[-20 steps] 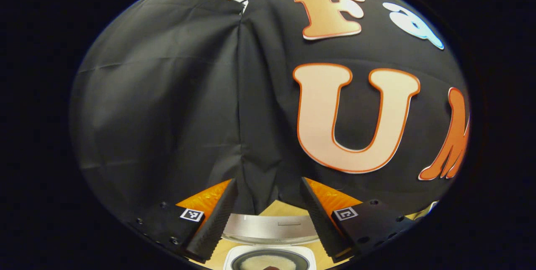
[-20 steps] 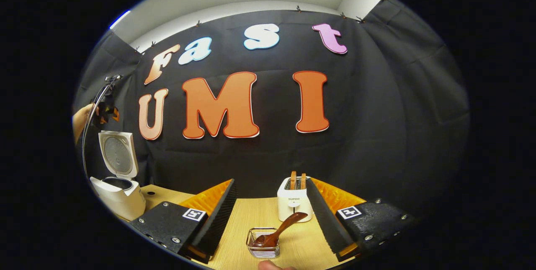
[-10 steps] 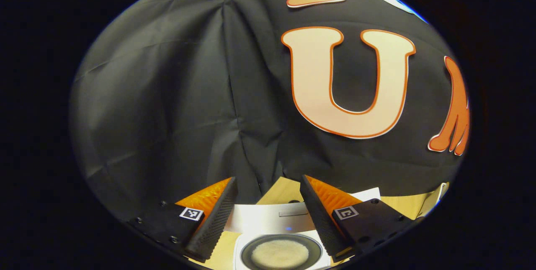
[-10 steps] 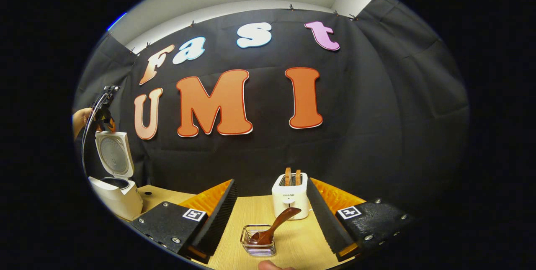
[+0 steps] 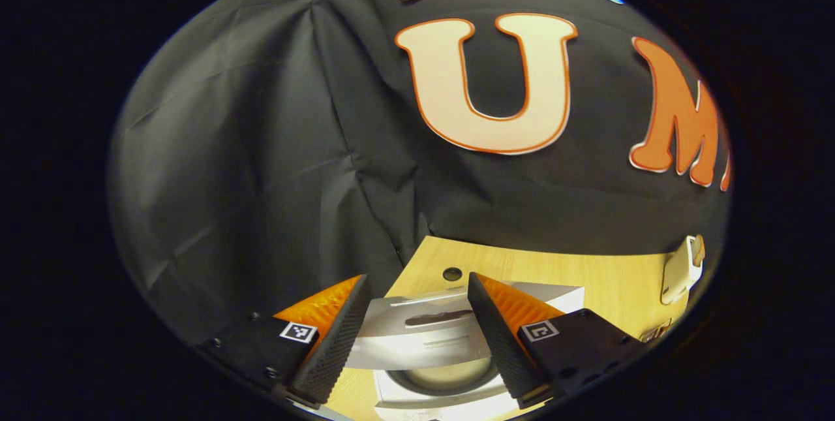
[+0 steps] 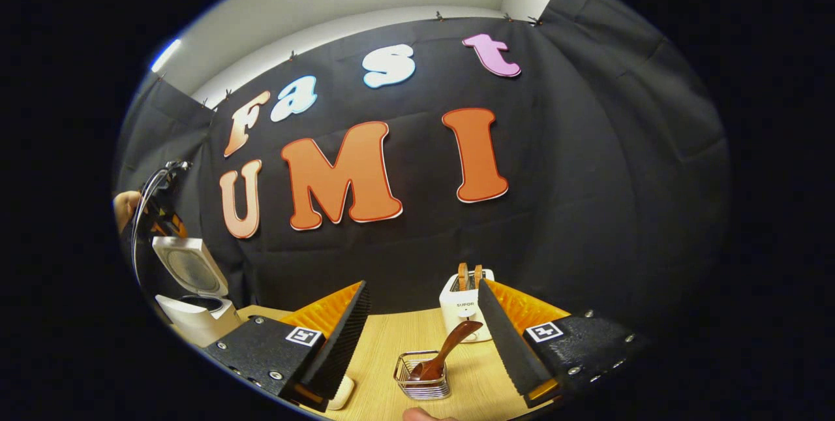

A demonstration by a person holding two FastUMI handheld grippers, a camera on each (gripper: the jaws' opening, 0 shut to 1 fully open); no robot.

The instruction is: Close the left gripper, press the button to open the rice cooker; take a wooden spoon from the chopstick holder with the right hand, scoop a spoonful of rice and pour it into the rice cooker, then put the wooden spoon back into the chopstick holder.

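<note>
In the left gripper view my left gripper [image 5: 417, 280] stands open just above the white rice cooker's silver-lined lid [image 5: 417, 333], which leans forward over the inner pot [image 5: 450, 375]. Whether a finger touches the lid, I cannot tell. In the right gripper view the rice cooker [image 6: 196, 310] stands far left with its lid [image 6: 190, 267] half lowered, and the left gripper [image 6: 160, 215] and a hand [image 6: 124, 209] are over it. My right gripper [image 6: 423, 285] is open and holds nothing. Below it the dark wooden spoon [image 6: 450, 349] leans in the wire chopstick holder [image 6: 424, 378].
A white toaster [image 6: 464, 303] with two slices stands behind the holder, near the black cloth wall; it also sits at the right edge as the toaster [image 5: 678, 267]. The wooden table [image 5: 574, 271] has a small round hole [image 5: 452, 273]. A pale rounded object [image 6: 340, 395] lies by my right gripper's left finger.
The cooker's lid has tipped from upright to leaning forward over the pot. My left gripper has tilted downward, bringing more table into view. The right gripper shifted slightly; the spoon stays in the holder.
</note>
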